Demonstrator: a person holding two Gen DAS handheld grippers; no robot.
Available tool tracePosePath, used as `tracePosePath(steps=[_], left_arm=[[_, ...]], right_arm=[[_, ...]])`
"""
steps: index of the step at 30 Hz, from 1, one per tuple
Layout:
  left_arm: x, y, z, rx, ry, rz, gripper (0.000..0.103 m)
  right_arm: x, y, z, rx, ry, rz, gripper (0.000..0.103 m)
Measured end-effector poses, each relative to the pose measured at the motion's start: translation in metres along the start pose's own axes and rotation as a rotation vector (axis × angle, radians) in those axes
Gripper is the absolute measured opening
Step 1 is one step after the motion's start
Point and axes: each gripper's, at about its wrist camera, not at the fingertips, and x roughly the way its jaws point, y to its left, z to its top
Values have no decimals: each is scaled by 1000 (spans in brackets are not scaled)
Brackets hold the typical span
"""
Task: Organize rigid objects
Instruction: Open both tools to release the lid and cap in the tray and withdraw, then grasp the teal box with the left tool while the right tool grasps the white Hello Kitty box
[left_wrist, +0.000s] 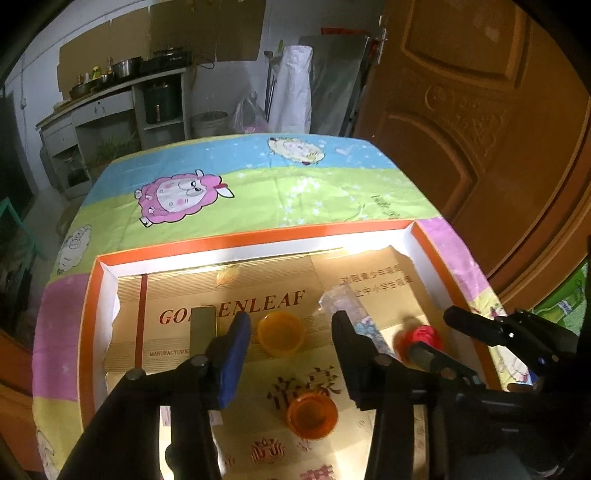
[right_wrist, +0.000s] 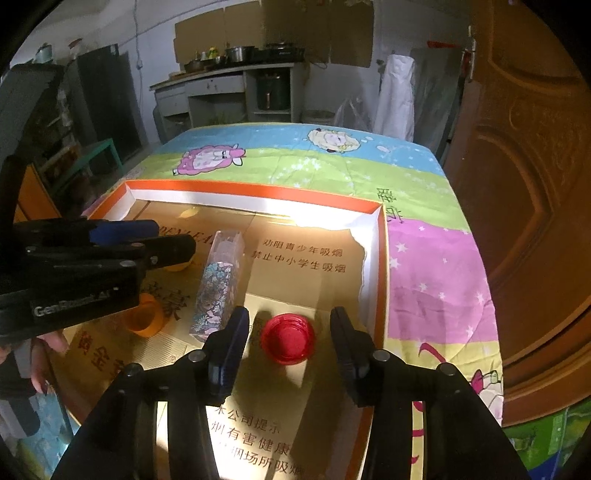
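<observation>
Right, both grippers spread wide, nothing pinched. L gripper (left_wrist: 291, 350) straddles yellow cap (left_wrist: 280, 332), pads clear of it; orange cap (left_wrist: 312, 413) at 6 o'clock. R gripper (right_wrist: 290, 343) brackets red cap (right_wrist: 288, 339), untouched. Floral tube (right_wrist: 218, 288) at 10 o'clock. All inside tray (right_wrist: 376, 266); near rim cut off.

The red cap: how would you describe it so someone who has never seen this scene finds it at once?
Start at the orange-rimmed box on the cartoon sheep cloth. Inside it, the red cap lies near the right wall, between the open fingers of the right gripper. It is the only red piece; the two other caps are orange, and the floral case is tall.
</observation>
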Motion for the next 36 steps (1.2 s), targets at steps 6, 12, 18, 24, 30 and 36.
tracePosePath(steps=[6,12,18,24,30,36], left_arm=[[-30,-1,-3,-15,-45,-24,45],[-63,-8,-11,-4,-89,-35,45],[-92,-16,-25,19,-131,-28,45],[-118,-17,-39,23,-168,-7,45],[-141,-15,-59,16,-192,22,45],[-156,-13,-82,9,-196,36,45]], right_arm=[[-20,-1,-1,29,-15,5,47],[-48,7,-7,28,-38,0,47],[-75,15,-16,29,-64,-6,47],[-98,21,-25,33,-81,-11,47],[-119,32,-36,29,-99,-18,47],[-136,47,-51,21,-105,-17,48]])
